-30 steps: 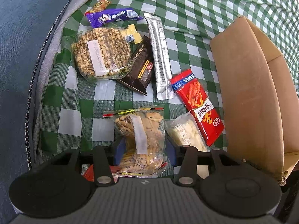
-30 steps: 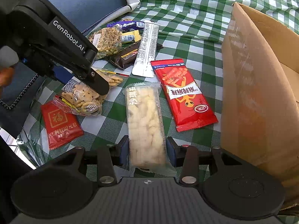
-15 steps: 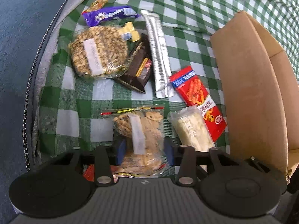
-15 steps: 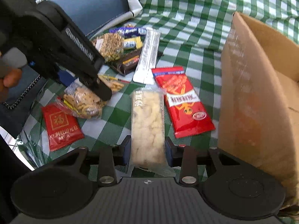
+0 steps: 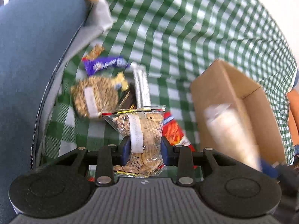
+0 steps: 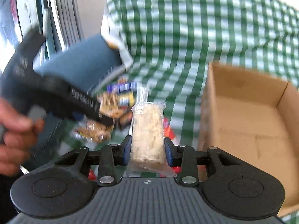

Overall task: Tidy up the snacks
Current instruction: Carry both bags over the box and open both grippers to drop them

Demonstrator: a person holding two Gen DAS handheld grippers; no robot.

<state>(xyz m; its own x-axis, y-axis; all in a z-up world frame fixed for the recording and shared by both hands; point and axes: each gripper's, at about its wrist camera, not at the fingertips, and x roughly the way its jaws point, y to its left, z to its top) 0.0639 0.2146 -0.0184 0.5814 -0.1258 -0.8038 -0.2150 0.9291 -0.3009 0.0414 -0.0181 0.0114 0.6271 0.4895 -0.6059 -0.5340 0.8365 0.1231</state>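
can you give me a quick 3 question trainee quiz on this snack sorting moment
1. True or false: the cardboard box already has snacks inside.
2. Which snack sits between the fingers of the left tool?
A. the purple wrapper
B. the zip bag of biscuits
C. the red packet
3. Fill the gap: the right tool grips a long clear ____ of pale crackers.

Key:
1. False; the part of the box that shows is bare.
2. B; the left tool's jaws are closing on it.
3. Pack.
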